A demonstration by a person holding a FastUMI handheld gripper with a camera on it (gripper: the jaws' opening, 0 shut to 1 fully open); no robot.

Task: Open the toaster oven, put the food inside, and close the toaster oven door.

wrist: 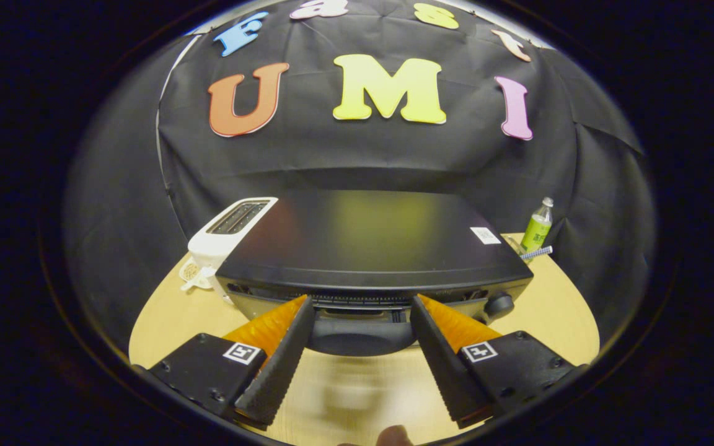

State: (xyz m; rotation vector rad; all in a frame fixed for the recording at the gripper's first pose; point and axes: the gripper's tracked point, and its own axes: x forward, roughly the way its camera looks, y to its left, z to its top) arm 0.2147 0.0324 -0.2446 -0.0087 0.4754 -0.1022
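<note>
Fingers (282, 334) spread, flanking toaster oven (369, 248) handle (362, 337)

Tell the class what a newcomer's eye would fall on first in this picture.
The black toaster oven dominates, standing on the round wooden table just ahead of the open tool, whose fingers flank its dark handle. A white toaster stands beside one end of the oven, a green bottle beyond the other.

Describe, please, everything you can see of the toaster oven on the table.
The toaster oven is a wide black box with a smooth, slightly glossy top bearing a small white sticker near its back right corner. It stands on the wooden table, beside a white toaster. A vent slot runs under the top's front edge, with a dark knob at the right. The gripper is open, its fingertips at the oven's front, either side of a dark curved handle.
</note>
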